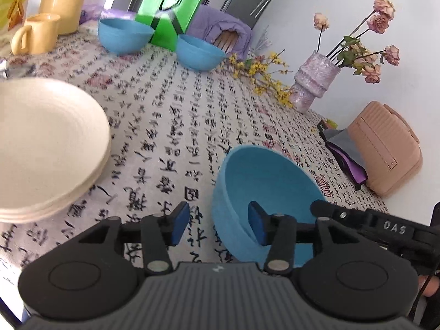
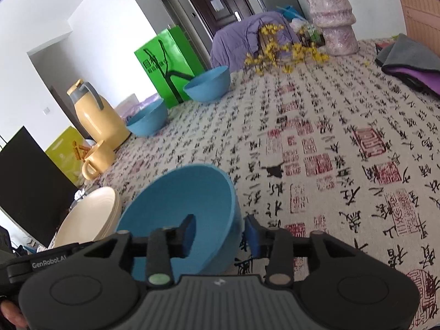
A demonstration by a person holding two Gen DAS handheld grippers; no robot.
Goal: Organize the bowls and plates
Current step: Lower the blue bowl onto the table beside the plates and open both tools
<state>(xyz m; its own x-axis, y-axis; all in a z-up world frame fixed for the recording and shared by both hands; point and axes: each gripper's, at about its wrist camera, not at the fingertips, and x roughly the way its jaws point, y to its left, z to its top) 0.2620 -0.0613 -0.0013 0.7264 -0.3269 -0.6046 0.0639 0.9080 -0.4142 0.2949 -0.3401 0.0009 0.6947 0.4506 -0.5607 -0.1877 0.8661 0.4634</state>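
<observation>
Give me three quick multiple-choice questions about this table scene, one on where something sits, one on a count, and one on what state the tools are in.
1. Where is the stack of cream plates relative to the near blue bowl in the left wrist view?
A. To its left
B. Inside it
C. Behind it by the vase

2. How many blue bowls are in view?
A. One
B. Three
C. Five

3. How does each tool meet the near bowl's rim?
A. Clear of it
B. One finger inside, one outside
C. Both fingers under it

Answers: 1 A, the plates lie left of the bowl. 2 B, one near and two far. 3 B, the left tool and right tool each straddle the rim.
</observation>
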